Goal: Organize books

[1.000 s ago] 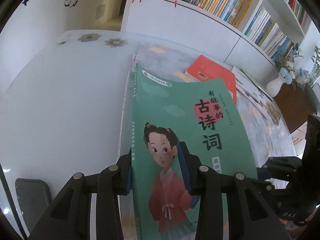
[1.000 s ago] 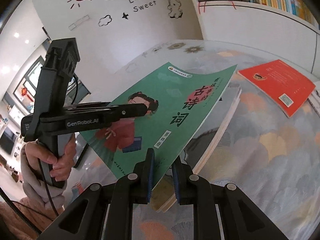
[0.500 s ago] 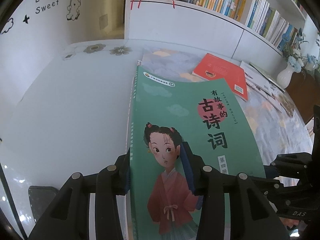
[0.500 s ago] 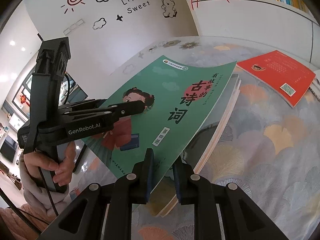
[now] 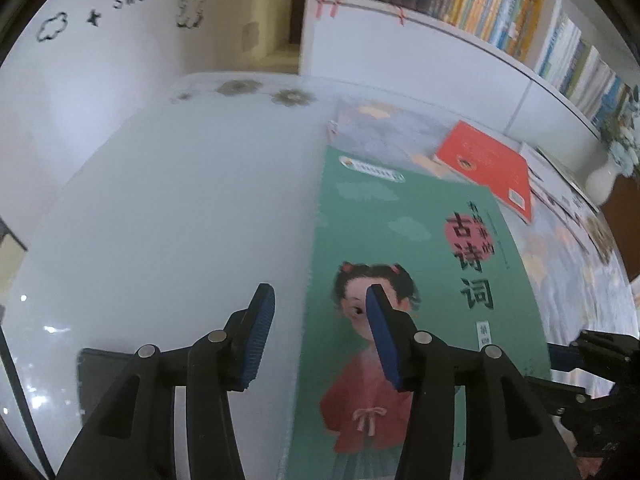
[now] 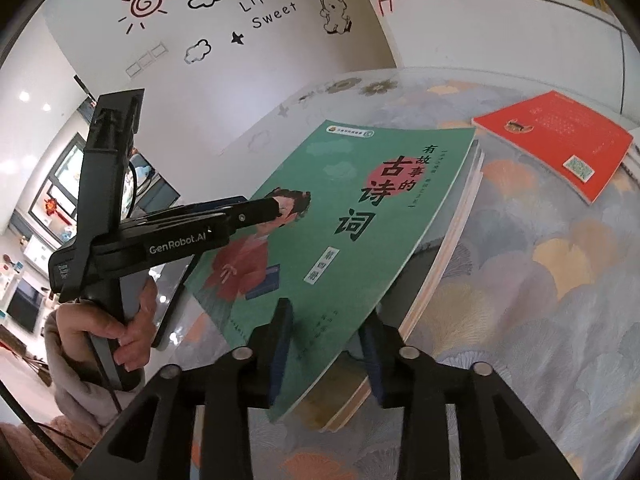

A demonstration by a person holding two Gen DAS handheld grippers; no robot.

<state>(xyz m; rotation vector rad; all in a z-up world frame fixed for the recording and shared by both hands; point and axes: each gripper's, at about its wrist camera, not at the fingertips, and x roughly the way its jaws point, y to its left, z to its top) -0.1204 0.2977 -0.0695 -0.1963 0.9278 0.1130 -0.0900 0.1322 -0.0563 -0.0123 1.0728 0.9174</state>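
My left gripper (image 5: 320, 320) has just been opening; its jaws stand apart, straddling the spine edge of the green paperback with a cartoon girl (image 5: 420, 280), pads clear. My right gripper's (image 6: 326, 340) jaws, also just widening, bracket its near corner. It tops a book stack (image 6: 448, 264) on the patterned table (image 6: 540, 280). The red softcover book (image 6: 560, 140) lies beyond; the shelf is blurred.

Both grippers tilt downward. The left gripper (image 5: 320, 340), gripped by a hand (image 6: 106, 330) at the frame's lower left, and the right gripper (image 6: 326, 354) have just been opening; fingers apart.
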